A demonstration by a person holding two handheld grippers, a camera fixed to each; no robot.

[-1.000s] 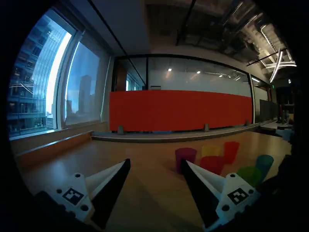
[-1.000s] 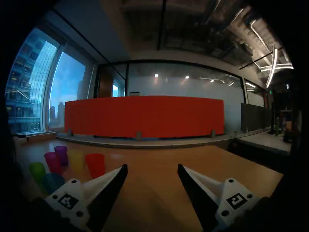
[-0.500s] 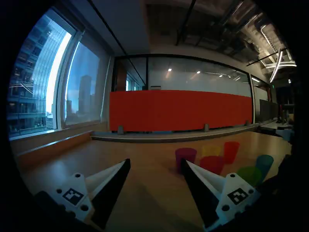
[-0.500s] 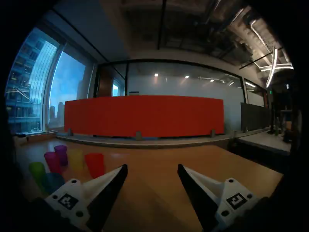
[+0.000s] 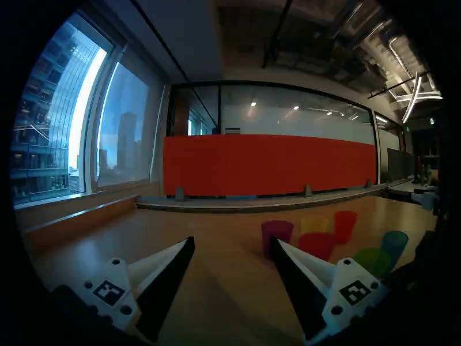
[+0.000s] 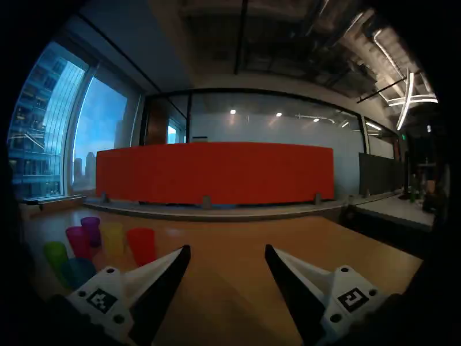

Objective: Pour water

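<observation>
Several coloured plastic cups stand upright in a cluster on a wooden table (image 5: 225,277). In the left gripper view they are right of centre: a purple cup (image 5: 276,235), a yellow cup (image 5: 314,224), an orange-red cup (image 5: 344,225), a red cup (image 5: 316,244), a green cup (image 5: 372,260) and a teal cup (image 5: 395,244). My left gripper (image 5: 231,242) is open and empty, its right finger overlapping the purple and red cups. In the right gripper view the cups sit at the far left, with an orange-red cup (image 6: 142,244) nearest. My right gripper (image 6: 227,249) is open and empty, to the right of them.
A red divider panel (image 5: 268,164) runs along the table's far edge (image 6: 219,214). Large windows (image 5: 63,132) are on the left. Another desk (image 6: 397,213) with small items stands at the far right.
</observation>
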